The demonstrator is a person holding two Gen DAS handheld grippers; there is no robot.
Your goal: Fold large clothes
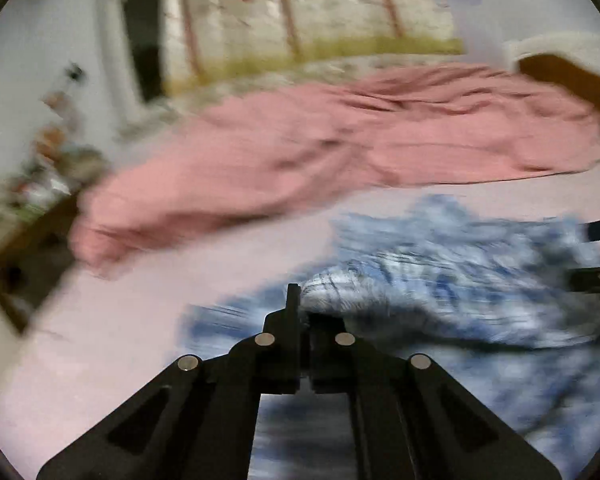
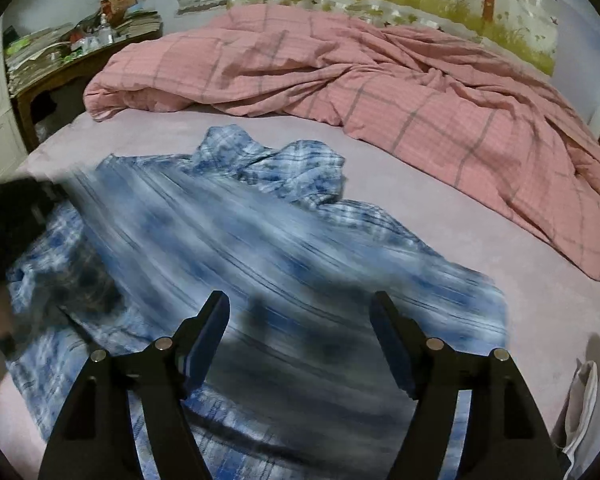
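We see a blue plaid shirt (image 2: 260, 232) lying crumpled on the pale pink sheet of the bed (image 2: 520, 292), with its collar end toward the heaped pink checked duvet (image 2: 380, 92) at the far side. Much of the shirt is smeared by motion blur in both views.

Our right gripper (image 2: 300, 340) points steeply down over the near part of the shirt. Its fingers (image 2: 210, 332) stand wide apart with nothing between them, the cloth lying below them.

Our left gripper (image 1: 300, 312) points down at a shallower angle, over the shirt's edge near the bare sheet. Its fingers (image 1: 292, 304) are pressed together; through the blur we cannot tell whether any cloth is caught between them. In the right wrist view a dark blurred shape at the far left edge may be the left gripper, but it is too smeared to be sure.

A cluttered wooden table (image 2: 80, 64) stands beside the bed near the wall.
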